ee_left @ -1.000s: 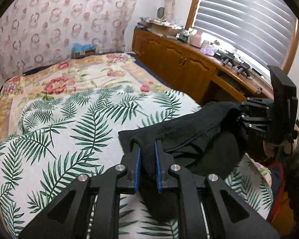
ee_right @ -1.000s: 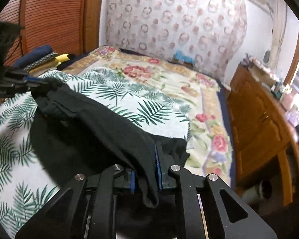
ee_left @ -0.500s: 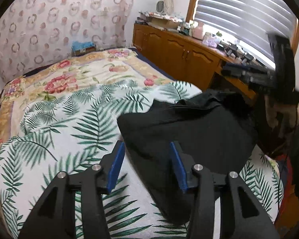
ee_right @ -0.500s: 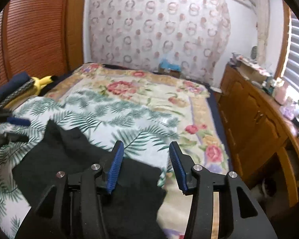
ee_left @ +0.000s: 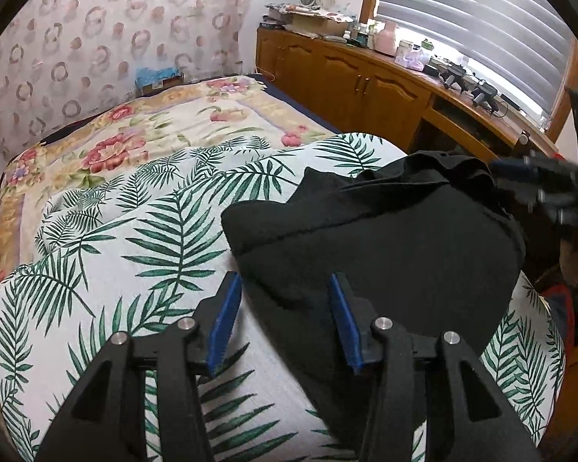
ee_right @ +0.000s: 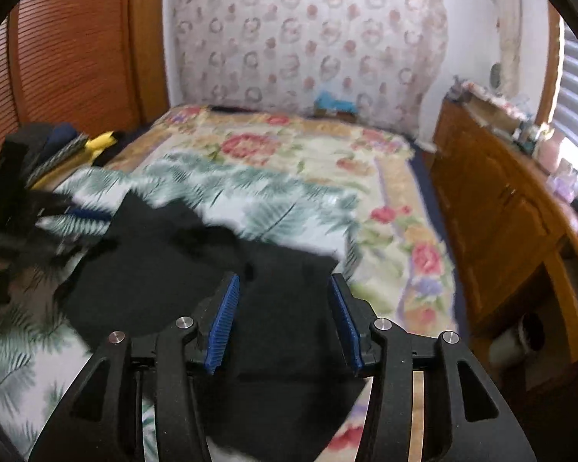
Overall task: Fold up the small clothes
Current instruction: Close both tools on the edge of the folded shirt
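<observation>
A black garment (ee_left: 385, 238) lies loosely folded on the palm-leaf bedspread (ee_left: 135, 238), with a bunched edge at its far right. My left gripper (ee_left: 283, 281) hangs open just above the garment's near left corner, its blue pads (ee_left: 225, 315) touching nothing. In the right wrist view the same garment (ee_right: 173, 269) spreads under my right gripper (ee_right: 283, 281), which is also open and holds nothing. The right gripper (ee_left: 535, 181) shows blurred at the garment's far right edge. The left gripper (ee_right: 77, 211) appears blurred at the garment's left side.
The bed carries a floral blanket (ee_left: 154, 127) beyond the leaf cover. Wooden cabinets (ee_left: 358, 88) with clutter on top run along the right under a window with blinds. Folded clothes, dark and yellow (ee_right: 96, 142), lie by the wooden door at the bed's left.
Both grippers were shut on the lifted black garment; they opened and let it drop onto the bed. The left gripper has sunk a little, and the right one has pulled back slightly.
</observation>
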`<state>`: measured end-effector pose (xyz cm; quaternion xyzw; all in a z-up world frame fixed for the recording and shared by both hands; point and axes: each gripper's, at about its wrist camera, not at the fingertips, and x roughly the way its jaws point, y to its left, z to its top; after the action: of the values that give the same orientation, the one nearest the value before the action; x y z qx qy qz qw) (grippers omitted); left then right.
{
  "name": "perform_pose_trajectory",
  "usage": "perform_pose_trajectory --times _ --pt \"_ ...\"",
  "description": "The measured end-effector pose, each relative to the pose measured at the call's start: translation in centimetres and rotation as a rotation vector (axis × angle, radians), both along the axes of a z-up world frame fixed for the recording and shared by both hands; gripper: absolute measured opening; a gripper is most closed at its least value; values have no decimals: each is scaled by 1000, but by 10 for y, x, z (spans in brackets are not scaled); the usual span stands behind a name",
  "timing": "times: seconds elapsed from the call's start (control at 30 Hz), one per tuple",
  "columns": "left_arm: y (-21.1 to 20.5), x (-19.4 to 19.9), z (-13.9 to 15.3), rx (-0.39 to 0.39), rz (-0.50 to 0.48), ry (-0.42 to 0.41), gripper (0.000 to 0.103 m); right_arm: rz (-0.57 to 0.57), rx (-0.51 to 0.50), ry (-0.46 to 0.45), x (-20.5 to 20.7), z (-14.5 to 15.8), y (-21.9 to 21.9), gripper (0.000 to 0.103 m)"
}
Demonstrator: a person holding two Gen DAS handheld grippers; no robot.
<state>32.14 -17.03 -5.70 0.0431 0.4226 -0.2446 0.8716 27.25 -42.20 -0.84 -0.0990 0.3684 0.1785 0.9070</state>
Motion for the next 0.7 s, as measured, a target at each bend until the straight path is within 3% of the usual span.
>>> perform_pose_trajectory --times 0.07,0.1,0.13,0.17,0.27,0.43,0.57,0.7 --pt "1 3 -2 1 4 4 46 21 -35 32 -4 -11 5 47" --pt "0 3 -2 2 6 5 46 27 -50 41 -4 -16 6 41" --pt "1 5 -3 3 7 6 46 35 -68 49 -5 -21 8 24" --pt "1 6 -4 3 8 7 46 44 -82 53 -3 -25 8 16" --pt "2 11 -5 -8 15 18 46 23 -71 19 2 -22 1 8" --pt "4 14 -9 -22 16 30 46 -146 -54 -72 26 -7 -27 7" --pt "4 16 -12 -25 18 40 46 -176 -38 -77 35 -6 -30 9" --pt "4 21 -13 -33 18 49 46 -181 -9 -61 34 -5 -25 27"
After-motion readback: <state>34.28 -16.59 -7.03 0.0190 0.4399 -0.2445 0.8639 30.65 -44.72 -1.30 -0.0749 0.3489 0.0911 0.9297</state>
